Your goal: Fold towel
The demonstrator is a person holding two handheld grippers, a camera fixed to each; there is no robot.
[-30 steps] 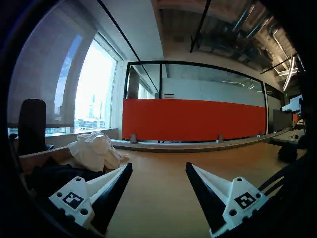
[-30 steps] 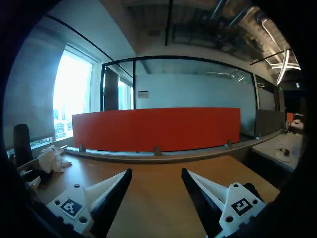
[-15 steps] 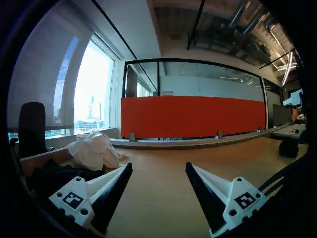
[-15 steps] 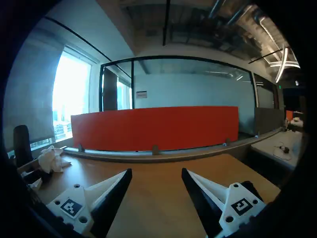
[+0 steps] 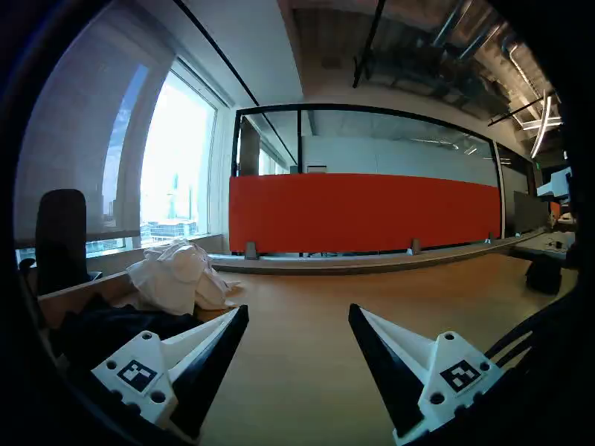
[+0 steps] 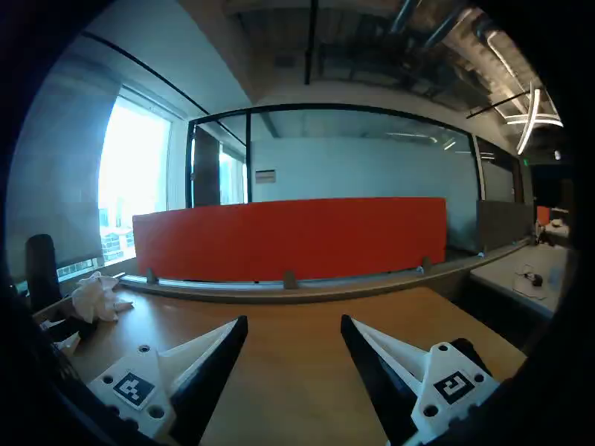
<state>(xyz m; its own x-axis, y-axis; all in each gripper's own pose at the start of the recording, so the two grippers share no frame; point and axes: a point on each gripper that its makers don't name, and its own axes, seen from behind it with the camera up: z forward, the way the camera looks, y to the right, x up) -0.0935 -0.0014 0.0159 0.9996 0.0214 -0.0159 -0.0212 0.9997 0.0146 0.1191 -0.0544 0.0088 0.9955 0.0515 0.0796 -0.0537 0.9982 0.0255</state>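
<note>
In the left gripper view we see the left gripper (image 5: 297,306) over the wooden table (image 5: 297,386), its two fingers spread wide apart with nothing between them. The towel (image 5: 177,276), white and crumpled in a heap, lies ahead and to the left of the fingers, well apart from them, near the window (image 5: 175,186) and just beside a dark cloth (image 5: 111,331). In the right gripper view we find the right gripper (image 6: 294,317) likewise wide open and empty over the table, with the towel far off at the left. A red partition (image 5: 364,212) bounds the table's far side.
</note>
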